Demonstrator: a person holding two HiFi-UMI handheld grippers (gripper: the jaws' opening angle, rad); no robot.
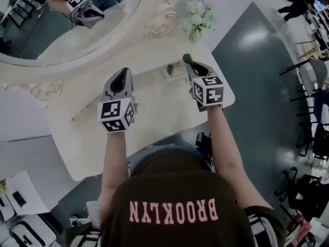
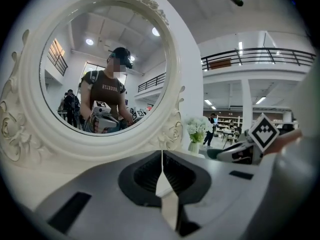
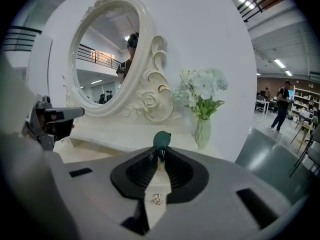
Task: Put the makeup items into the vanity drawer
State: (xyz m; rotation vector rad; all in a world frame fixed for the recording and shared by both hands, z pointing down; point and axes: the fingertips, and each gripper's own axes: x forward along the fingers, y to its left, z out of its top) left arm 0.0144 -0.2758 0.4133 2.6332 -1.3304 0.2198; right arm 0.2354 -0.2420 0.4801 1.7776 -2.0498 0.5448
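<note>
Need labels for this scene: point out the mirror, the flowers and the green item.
mirror (image 2: 105, 66), left gripper view, glass centre
flowers (image 3: 201, 86), right gripper view, white blooms
green item (image 3: 161, 139), right gripper view, its rounded head

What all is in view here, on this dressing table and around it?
Vanity table: one, cream, before the person.
Oval mirror: one, cream carved frame, at the vanity's back.
Vase of flowers: one, white blooms, right of the mirror.
Makeup item: one, dark green, held by the right hand-held gripper.
Chairs: several, grey and dark, floor at right.
Bystanders: a few, dark clothes, far background.
Left hand-held gripper: one, grey, shut, empty.
Right hand-held gripper: one, grey, shut on the makeup item.
</note>
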